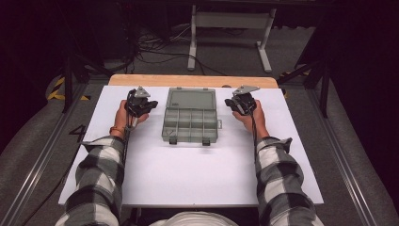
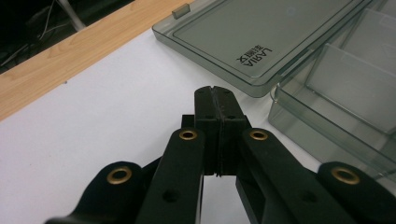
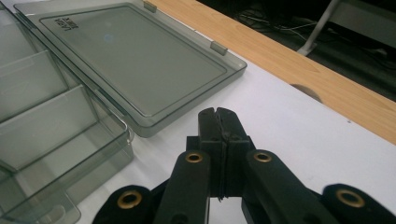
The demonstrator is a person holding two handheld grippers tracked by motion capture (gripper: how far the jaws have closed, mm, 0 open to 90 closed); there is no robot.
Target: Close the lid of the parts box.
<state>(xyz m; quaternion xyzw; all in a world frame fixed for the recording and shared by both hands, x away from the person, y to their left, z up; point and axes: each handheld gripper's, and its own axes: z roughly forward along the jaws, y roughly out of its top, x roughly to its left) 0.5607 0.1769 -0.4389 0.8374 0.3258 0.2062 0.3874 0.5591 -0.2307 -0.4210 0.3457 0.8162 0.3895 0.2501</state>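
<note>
A clear grey plastic organiser box [image 1: 190, 124] lies open in the middle of the white board, its lid [image 1: 191, 98] folded flat toward the far side and its compartments bare. My left gripper [image 1: 149, 105] rests on the board just left of the box, jaws shut with nothing between them. In the left gripper view the shut jaws [image 2: 215, 92] point at the lid's near corner [image 2: 259, 42]. My right gripper [image 1: 230, 102] rests just right of the box, also shut and holding nothing. In the right gripper view its jaws [image 3: 216, 113] sit beside the lid [image 3: 126, 60].
The white board [image 1: 188, 174] covers a wooden table whose far edge [image 1: 193, 80] shows beyond it. Checked sleeves reach in from the bottom. A white metal stand [image 1: 230, 28] and cables lie on the dark floor behind. A notch [image 3: 306, 91] marks the wood edge.
</note>
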